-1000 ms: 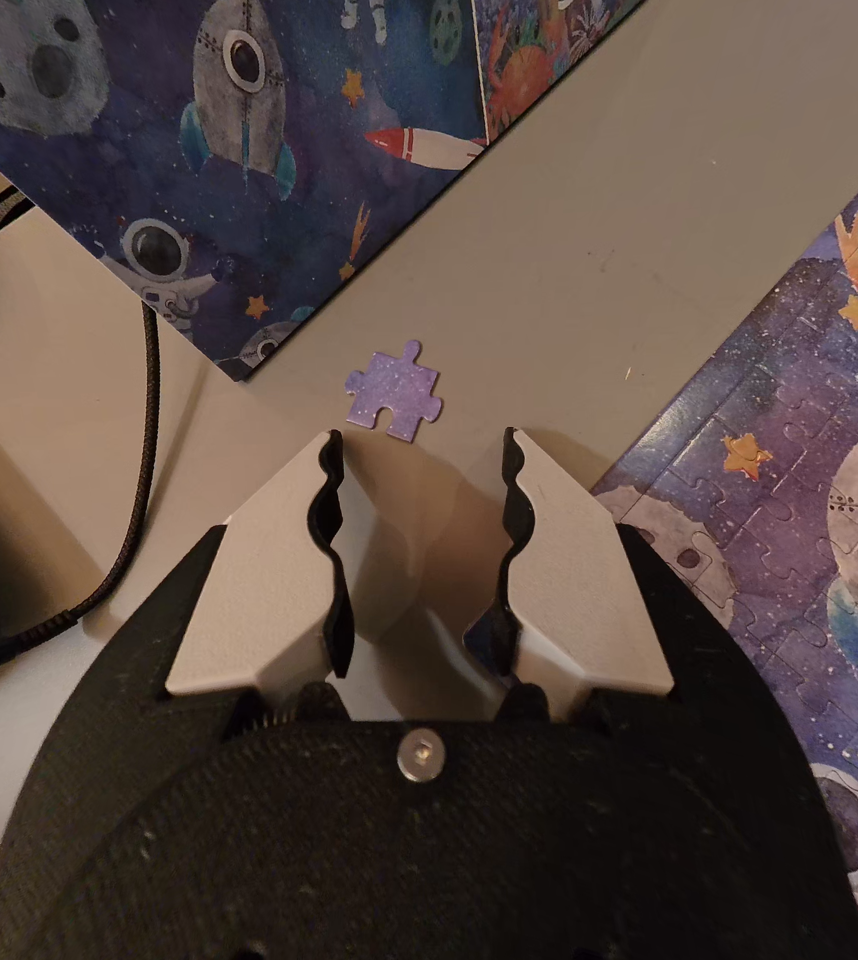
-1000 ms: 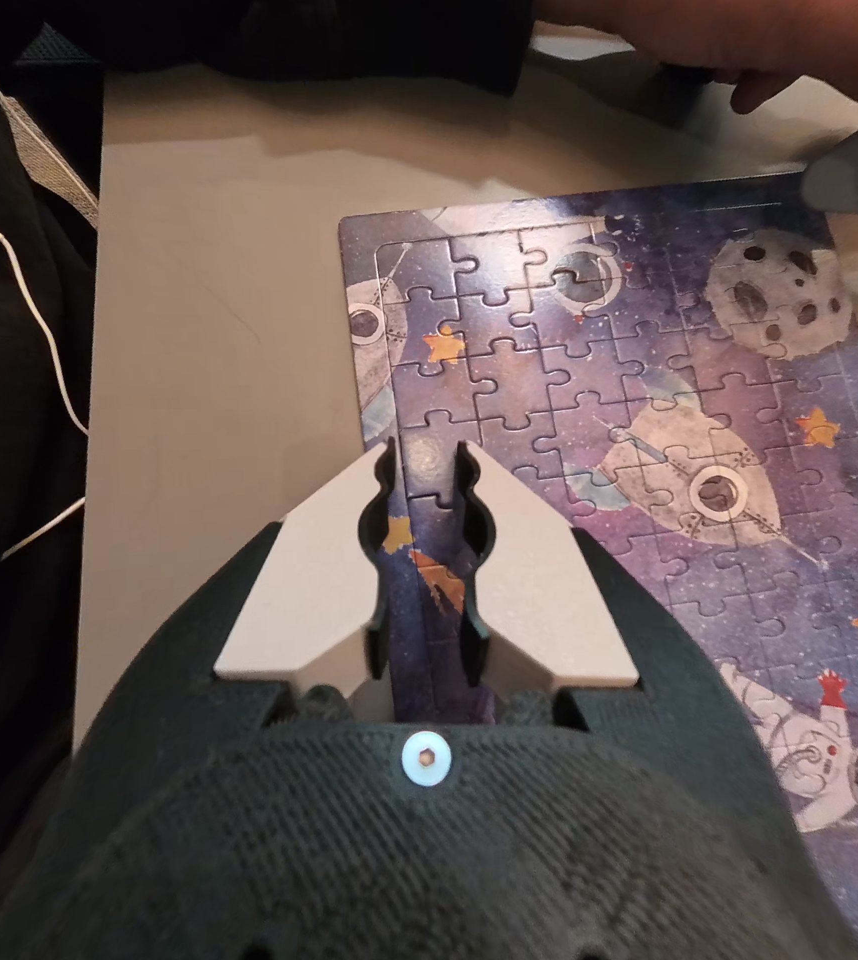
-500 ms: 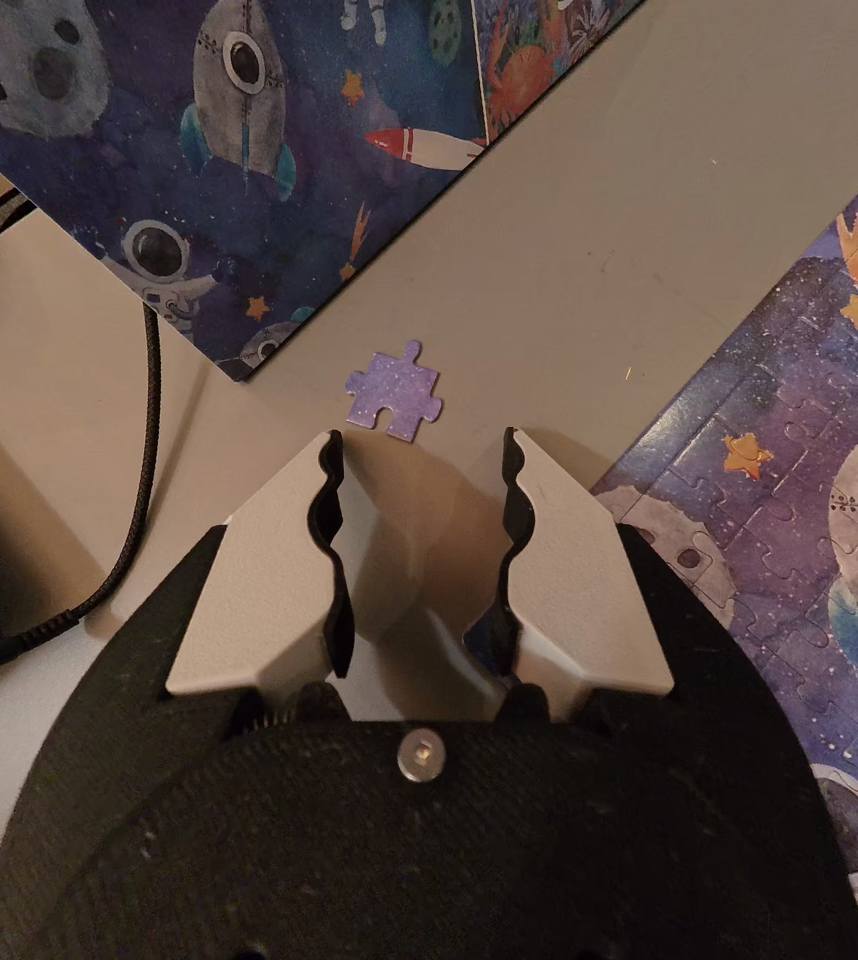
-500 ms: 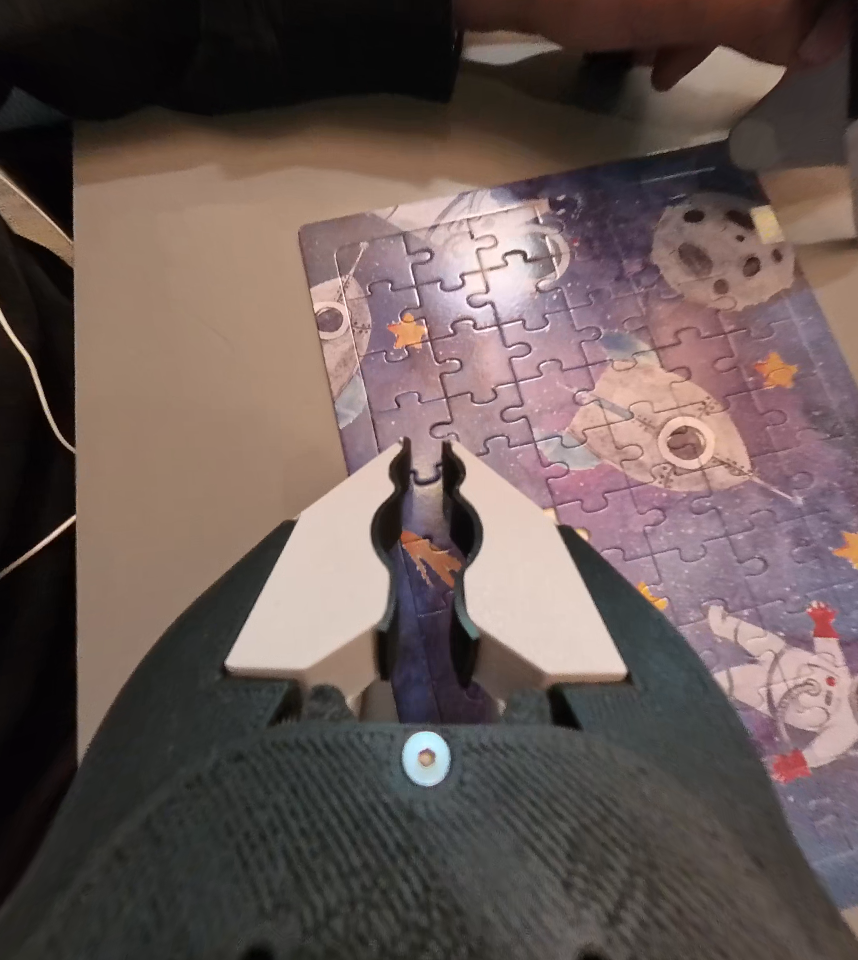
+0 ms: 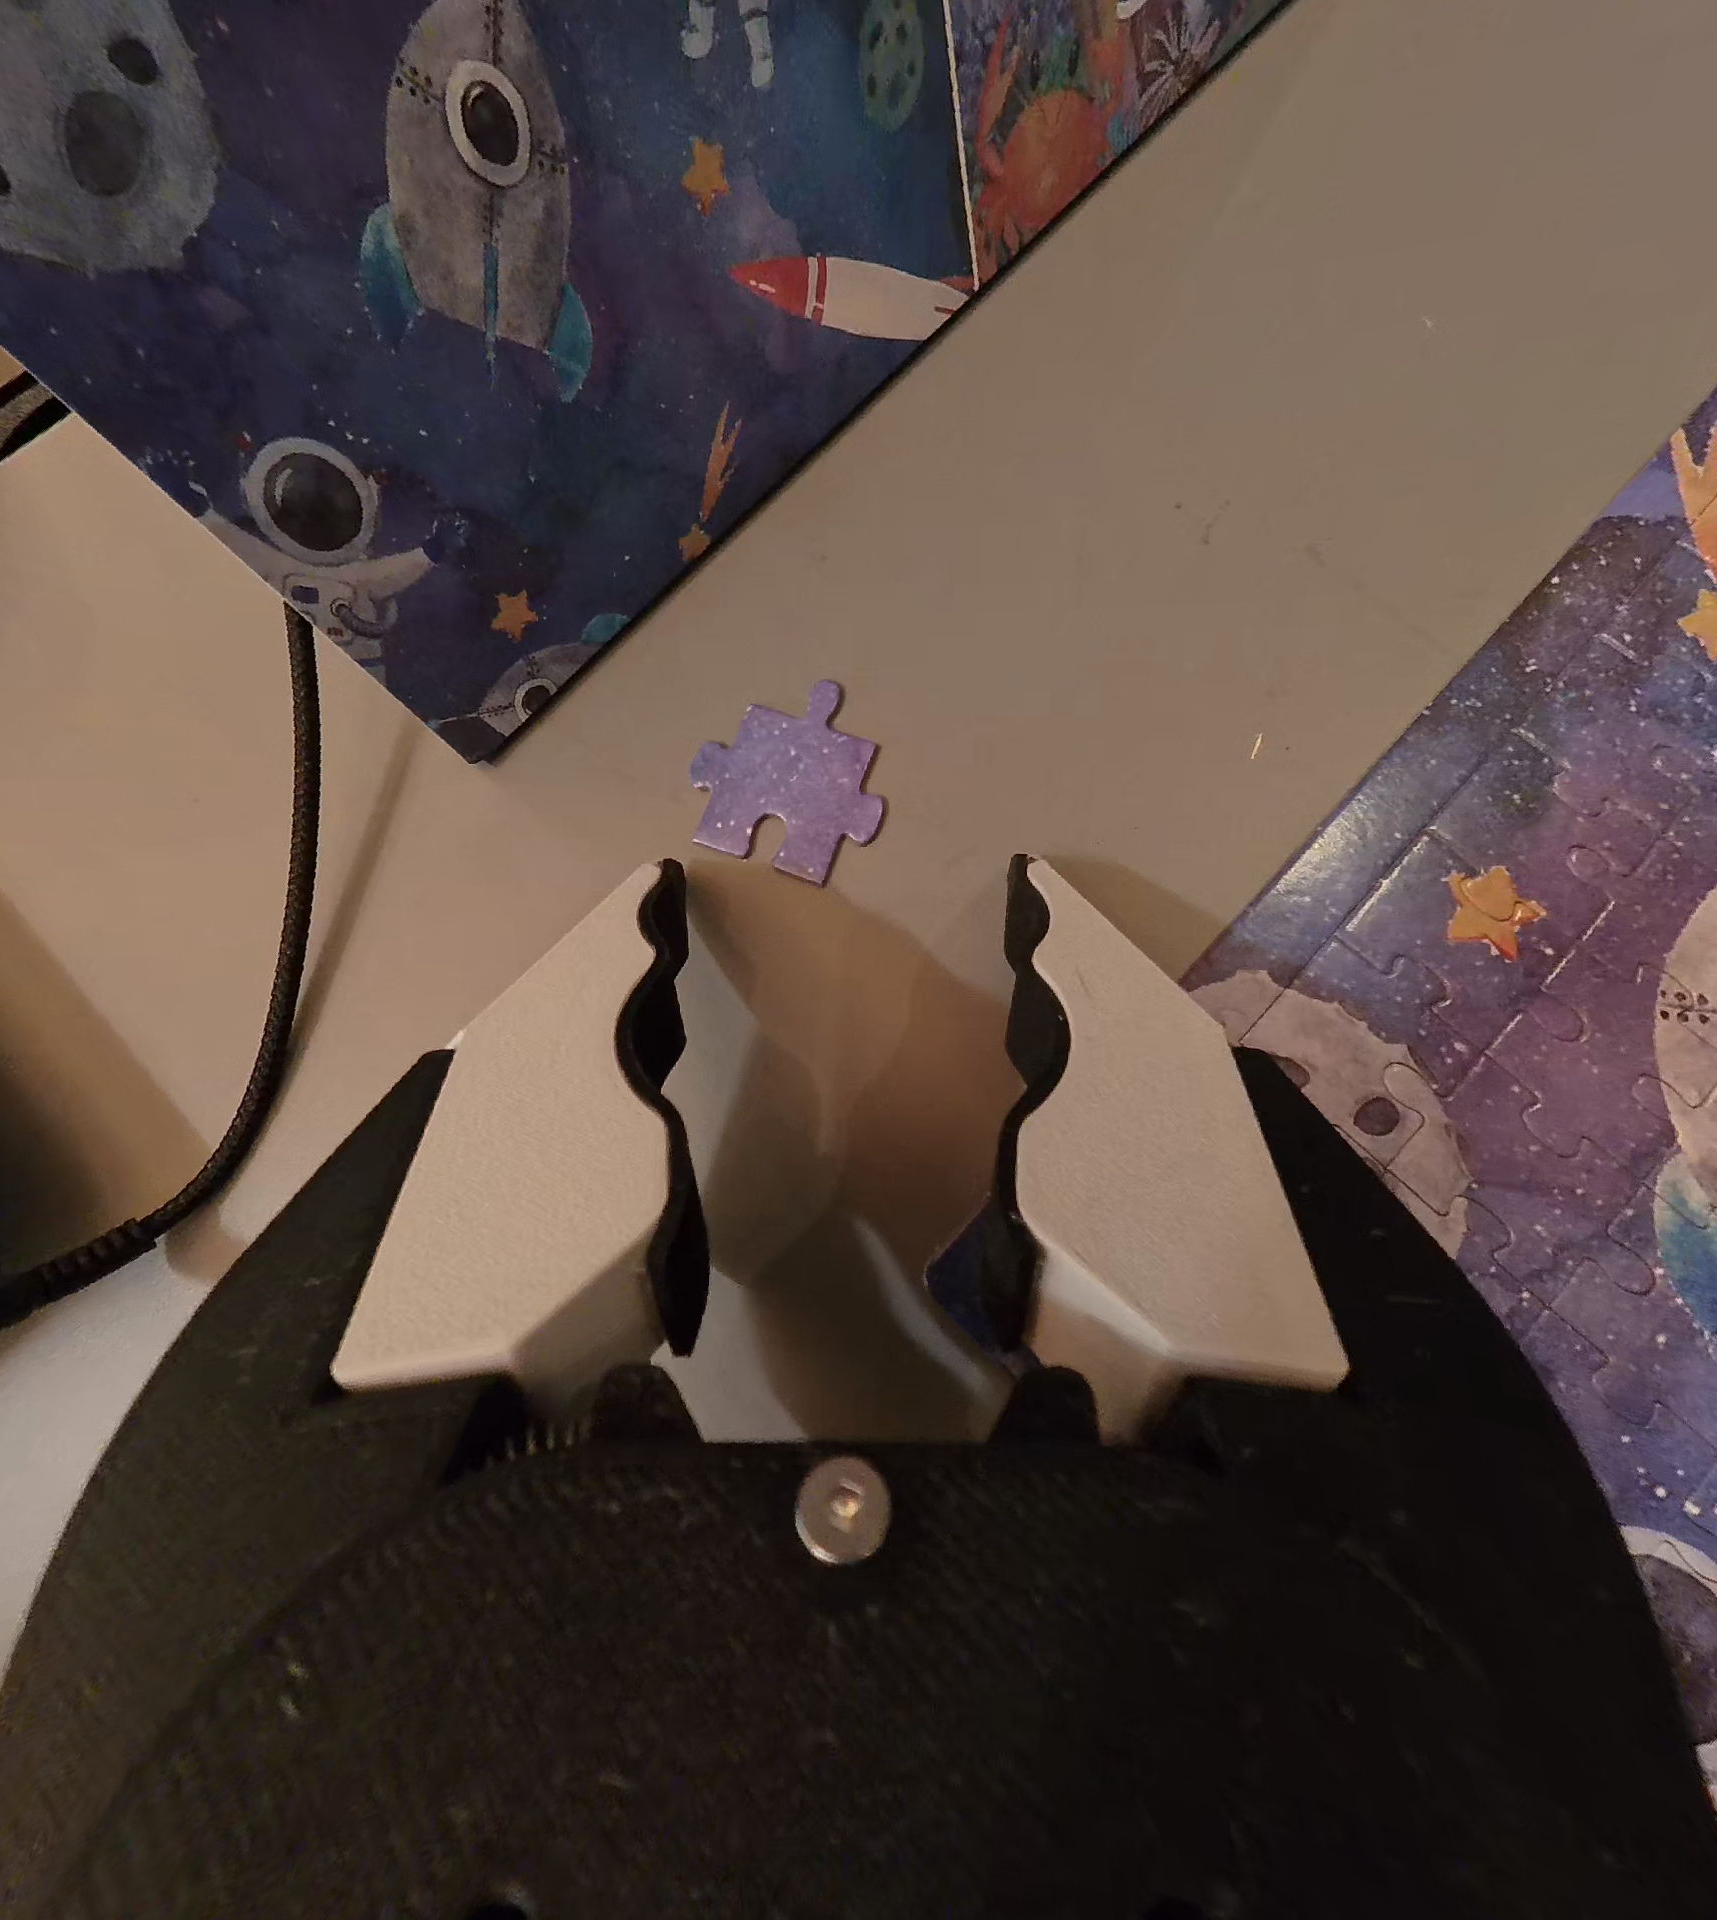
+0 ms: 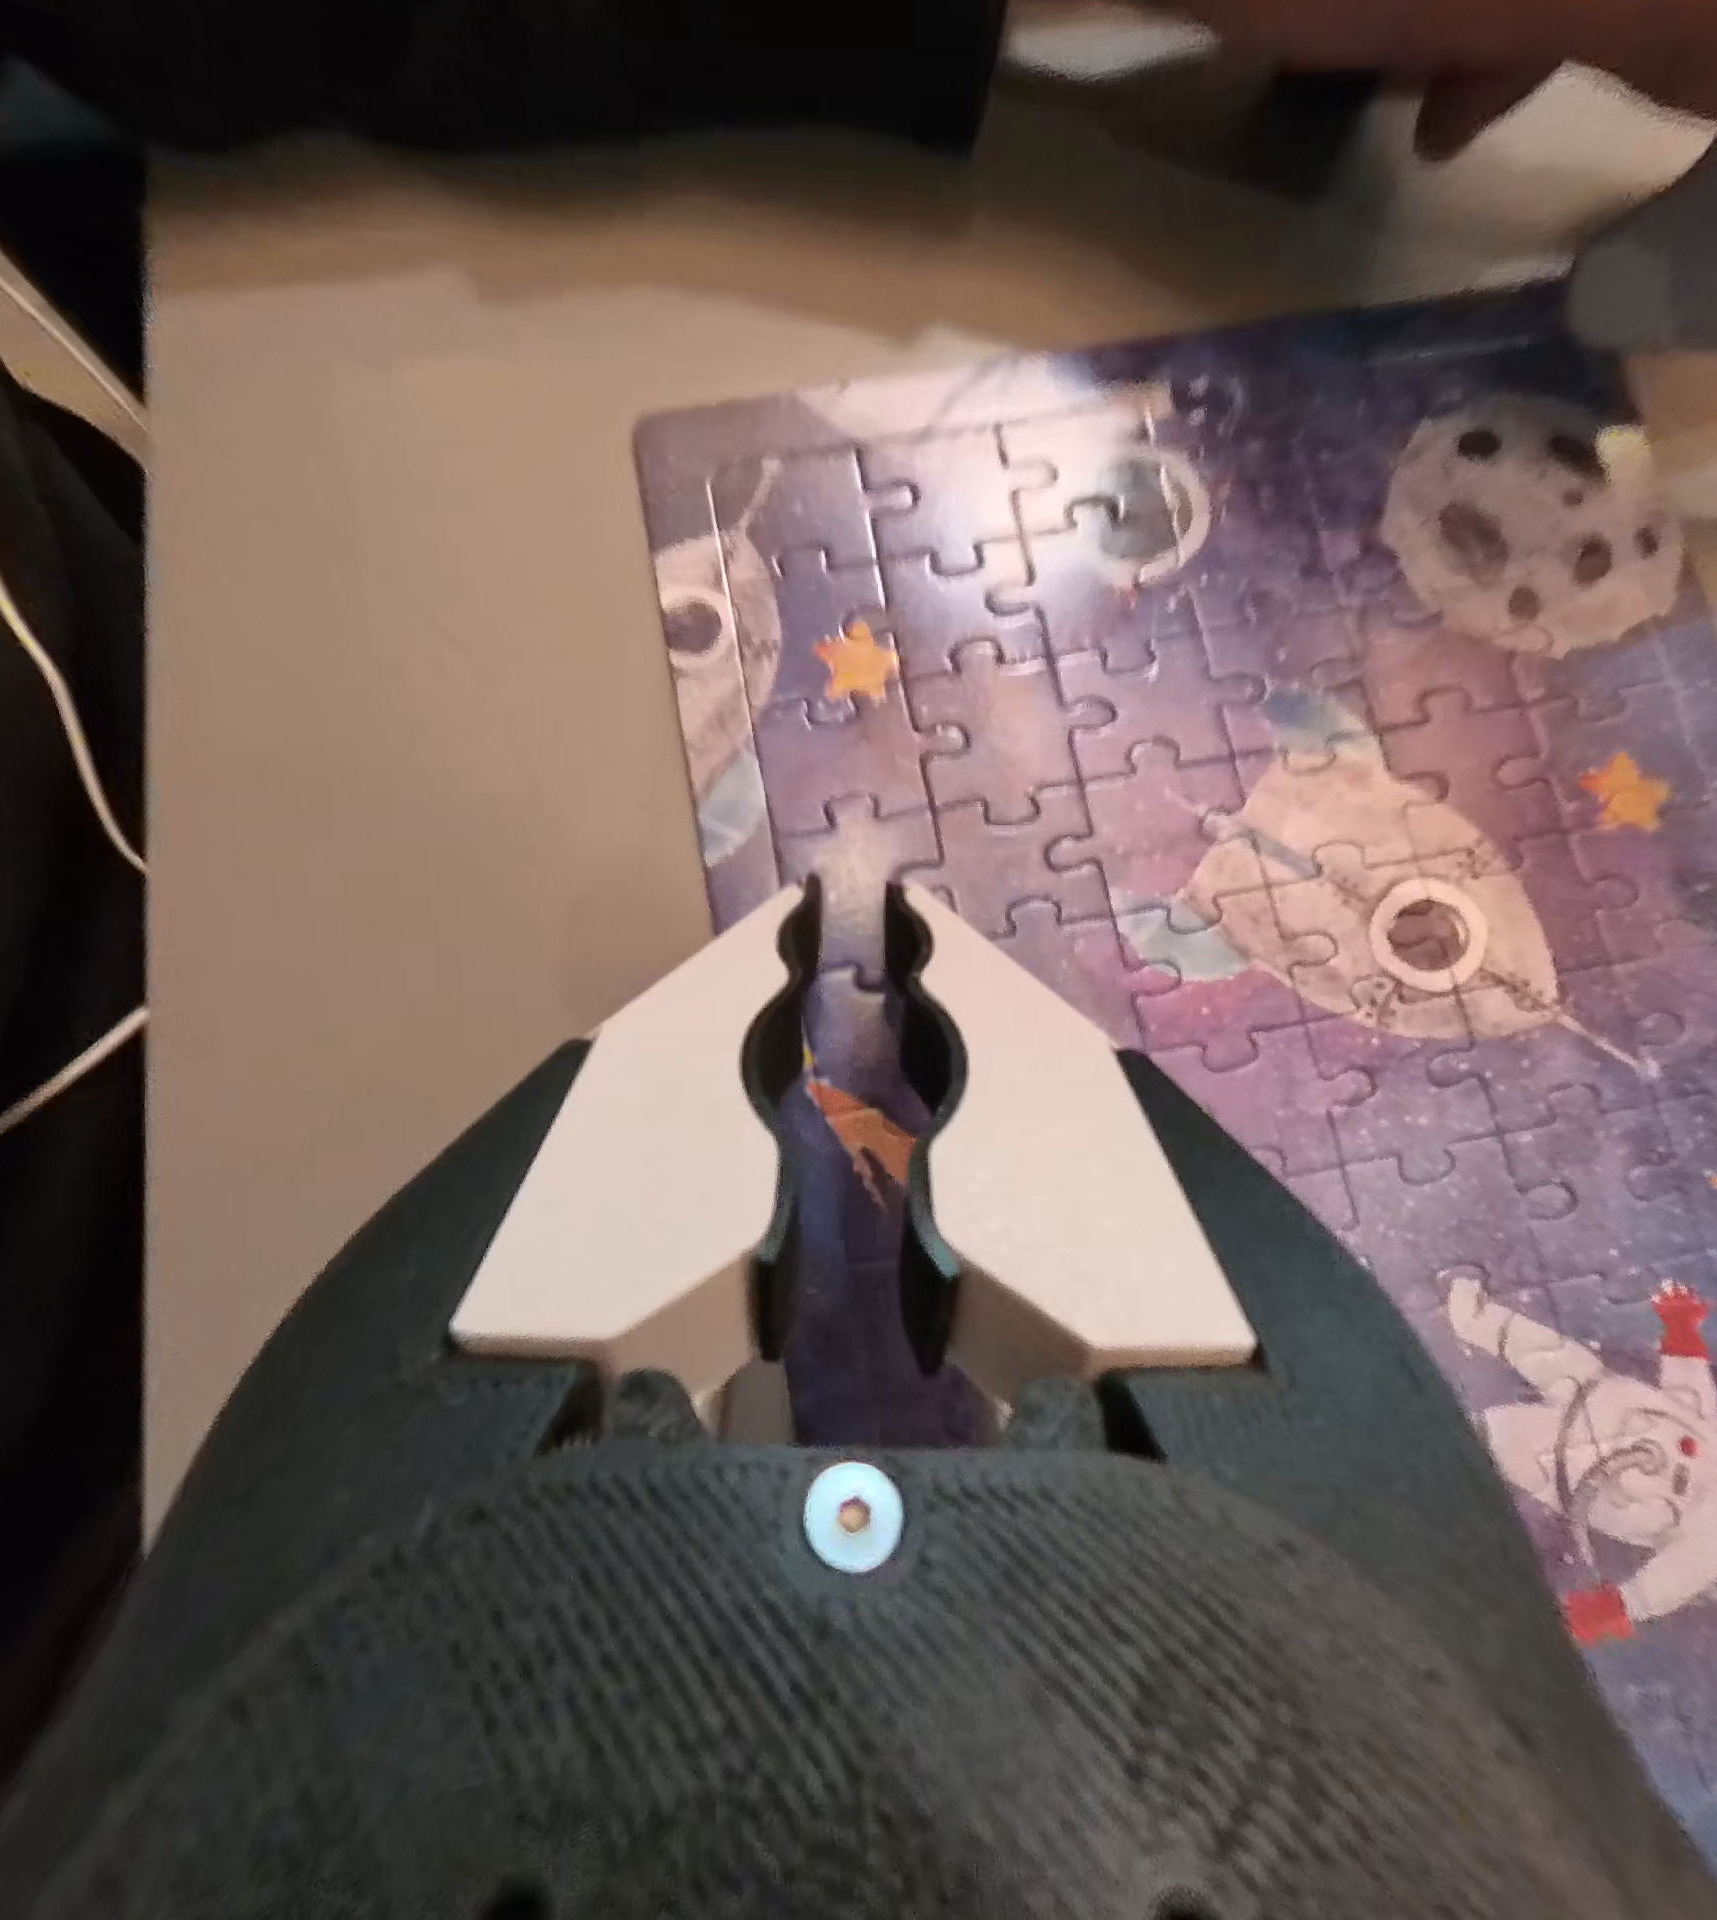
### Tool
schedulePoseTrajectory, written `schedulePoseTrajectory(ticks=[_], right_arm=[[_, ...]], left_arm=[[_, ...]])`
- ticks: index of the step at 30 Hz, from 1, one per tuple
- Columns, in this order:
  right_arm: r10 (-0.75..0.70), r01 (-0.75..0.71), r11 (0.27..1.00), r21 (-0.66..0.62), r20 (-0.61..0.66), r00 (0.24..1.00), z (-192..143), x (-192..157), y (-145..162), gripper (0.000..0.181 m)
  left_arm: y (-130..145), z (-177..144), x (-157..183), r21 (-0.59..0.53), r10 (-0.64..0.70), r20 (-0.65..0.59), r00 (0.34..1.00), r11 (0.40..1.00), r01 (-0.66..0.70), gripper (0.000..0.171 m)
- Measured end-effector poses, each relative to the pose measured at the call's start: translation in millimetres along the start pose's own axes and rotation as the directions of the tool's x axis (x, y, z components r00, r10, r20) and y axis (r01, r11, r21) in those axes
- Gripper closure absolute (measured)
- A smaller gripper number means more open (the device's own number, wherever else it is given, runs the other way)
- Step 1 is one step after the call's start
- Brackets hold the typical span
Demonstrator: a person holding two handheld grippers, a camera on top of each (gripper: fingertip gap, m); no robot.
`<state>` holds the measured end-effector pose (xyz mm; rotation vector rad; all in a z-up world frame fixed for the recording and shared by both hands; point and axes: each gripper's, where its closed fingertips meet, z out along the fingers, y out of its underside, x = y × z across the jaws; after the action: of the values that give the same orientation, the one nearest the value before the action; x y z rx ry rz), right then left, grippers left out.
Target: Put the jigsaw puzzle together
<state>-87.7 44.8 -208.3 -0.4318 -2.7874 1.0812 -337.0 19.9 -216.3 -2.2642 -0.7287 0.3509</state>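
Left wrist view first: left tool point(image 5: 838, 862) spread wide, released, nothing between the white fingers point(image 5: 542, 1101), tips low over the beige counter point(image 5: 1197, 436). Just ahead of the tips, a lone purple speckled puzzle piece point(image 5: 789, 787), flat on the counter, nearer the left fingertip, not touching either one. Beyond it, the space-themed box lid point(image 5: 397, 343) with rockets and an astronaut, corner pointing toward the piece. Off to the right, the assembled puzzle point(image 5: 1602, 1039), its corner tucked under the right finger. Black braided cable point(image 5: 288, 894) curving down the left side.

Over to the right wrist view, somewhat blurred: right tool point(image 6: 854, 883) narrowed to a slim gap, hovering over the near-left edge of the puzzle point(image 6: 1249, 831); cannot tell whether anything is pinched there. Puzzle lying flat on the counter point(image 6: 397, 644). Top right, a hand point(image 6: 1519, 94) at the frame edge. Thin white wire point(image 6: 54, 686) over dark fabric on the left.
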Motion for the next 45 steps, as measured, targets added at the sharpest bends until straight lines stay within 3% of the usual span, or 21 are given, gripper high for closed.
schedulePoseTrajectory(ticks=[5,8,13,16,20,23,27,30,39,45], right_arm=[[-0.009,0.007,0.996,0.091,0.028,1.0,-4.3,-7.6,-20.4,0.176],[-0.003,0.003,1.0,0.011,0.015,1.0,7.2,-5.0,-8.2,0.179],[0.026,-0.027,0.998,0.054,0.023,0.999,2.6,-4.9,-16.3,0.181],[0.028,-0.028,1.0,0.008,0.014,1.0,6.8,-4.1,-9.1,0.181],[0.035,-0.037,0.991,0.125,0.021,0.999,-3.4,-6.3,-26.5,0.181],[0.088,-0.09,0.995,0.034,0.061,0.994,8.2,-8.6,-8.7,0.181],[0.112,-0.116,0.989,0.095,0.046,0.993,0.6,-8.6,-18.1,0.181],[0.106,-0.108,0.994,0.03,0.051,0.993,9.6,-14.8,-7.8,0.181],[0.138,-0.139,0.99,0.012,0.07,0.988,14.6,-18.9,-12.1,0.181],[0.324,-0.323,0.946,-0.019,0.055,0.944,-12.2,-7.1,16.8,0.181]], left_arm=[[-0.2,-0.2,0.0,0.001,0.005,0.005,1.0,1.0,-0.005,0.111],[-0.1,-0.1,-0.1,0.0,0.001,0.001,1.0,1.0,-0.001,0.111],[-0.2,-0.3,-0.1,0.001,0.006,0.005,1.0,1.0,-0.006,0.111],[-0.1,-0.1,-0.1,0.001,0.002,0.002,1.0,1.0,-0.002,0.111],[-0.2,-0.2,-0.1,0.002,0.007,0.006,1.0,1.0,-0.007,0.111],[-0.1,-0.1,-0.1,0.001,0.004,0.003,1.0,1.0,-0.004,0.111],[-0.1,-0.3,-0.2,0.002,0.006,0.006,1.0,1.0,-0.006,0.111],[0.0,0.0,-0.2,0.0,0.003,0.003,1.0,1.0,-0.003,0.111],[0.0,-0.2,-0.6,0.0,0.002,0.005,1.0,1.0,-0.002,0.11],[-0.1,-0.4,-1.0,0.002,0.008,0.014,1.0,1.0,-0.008,0.109]])
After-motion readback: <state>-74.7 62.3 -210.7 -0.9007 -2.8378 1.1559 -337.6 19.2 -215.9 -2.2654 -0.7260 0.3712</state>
